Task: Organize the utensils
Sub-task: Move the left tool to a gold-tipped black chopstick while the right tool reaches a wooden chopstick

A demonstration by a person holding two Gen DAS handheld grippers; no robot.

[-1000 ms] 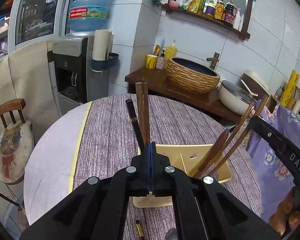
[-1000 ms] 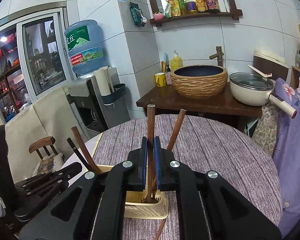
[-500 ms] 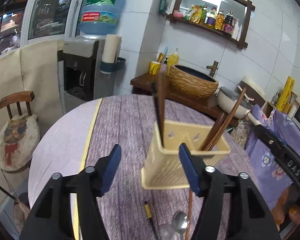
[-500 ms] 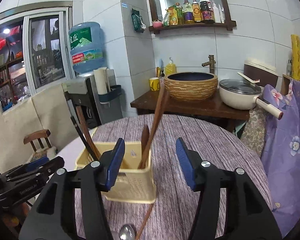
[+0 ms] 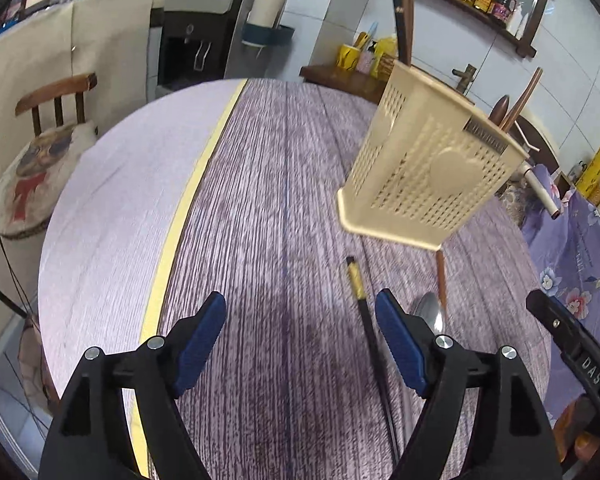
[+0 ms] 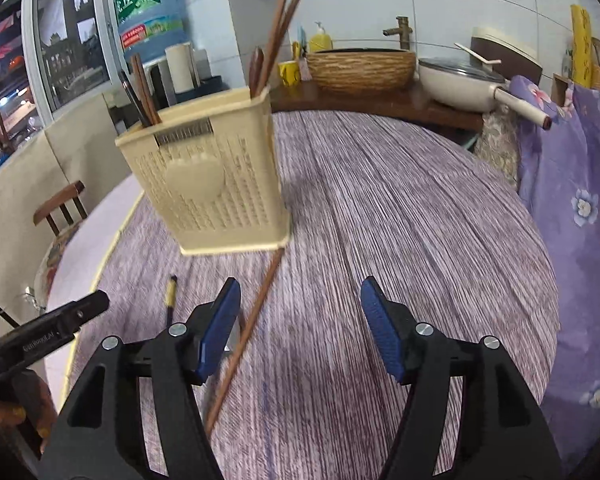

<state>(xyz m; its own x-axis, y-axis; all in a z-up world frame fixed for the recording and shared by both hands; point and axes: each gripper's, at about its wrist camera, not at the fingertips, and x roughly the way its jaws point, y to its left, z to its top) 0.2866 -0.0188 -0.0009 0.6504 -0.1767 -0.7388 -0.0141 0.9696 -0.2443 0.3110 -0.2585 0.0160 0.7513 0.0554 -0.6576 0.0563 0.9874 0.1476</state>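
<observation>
In cream holder [image 6: 208, 184]: brown chopsticks [image 6: 274, 36], spoon.

Left hand-held gripper [image 5: 300, 340]: matte black frame, two angled arms, blue ribbed pads [image 5: 198, 342] on the inner faces, silver screw heads on each arm, two per side. Right hand-held gripper [image 6: 300, 330]: same build, black arms, blue ribbed pads [image 6: 380, 330], silver screws at the knuckles. In the left view, at 4 o'clock, the other unit's black body carries white "DAS" lettering. In the right view, at 9 o'clock, the other unit's black body carries pale lettering, too blurred to read. No cables seen.
</observation>
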